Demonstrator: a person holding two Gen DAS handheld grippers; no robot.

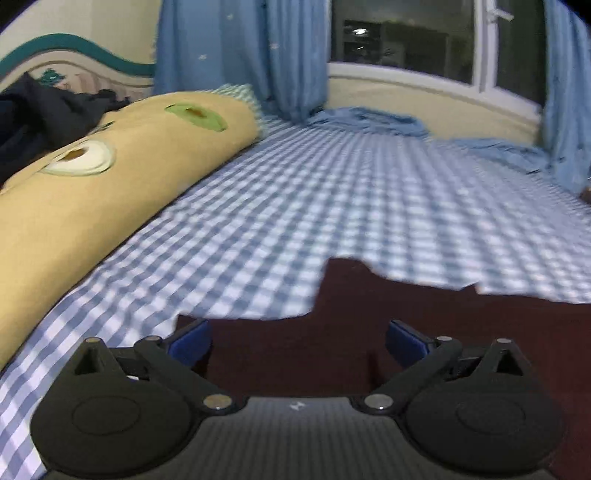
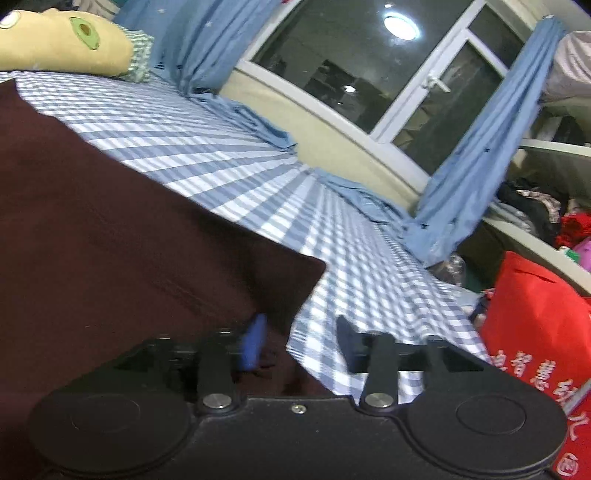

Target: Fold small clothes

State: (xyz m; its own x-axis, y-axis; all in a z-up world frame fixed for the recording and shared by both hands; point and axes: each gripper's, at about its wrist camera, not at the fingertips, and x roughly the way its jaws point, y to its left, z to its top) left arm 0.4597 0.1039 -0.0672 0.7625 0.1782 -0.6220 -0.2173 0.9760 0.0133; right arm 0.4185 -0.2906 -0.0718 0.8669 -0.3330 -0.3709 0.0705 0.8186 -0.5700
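On checked bedsheet [image 1: 332, 192]: maroon garment [image 1: 424, 332] flat; left hand-held gripper [image 1: 297, 341], right hand-held gripper [image 2: 299, 343] both released.

A garment [image 1: 424, 332] lies flat on the bed [image 1: 332, 203], at its near edge. The left gripper [image 1: 297, 341] sits over the garment's near part, jaws apart, cloth beneath them. The right gripper [image 2: 299, 341] straddles the garment's right corner, one finger over cloth, the other over the bed. A long pillow [image 1: 92, 192] lies along the bed's left side. Curtains [image 1: 240, 55] hang behind the bed, flanking a window [image 1: 402, 33]. A bag [image 2: 535, 332] stands right of the bed.
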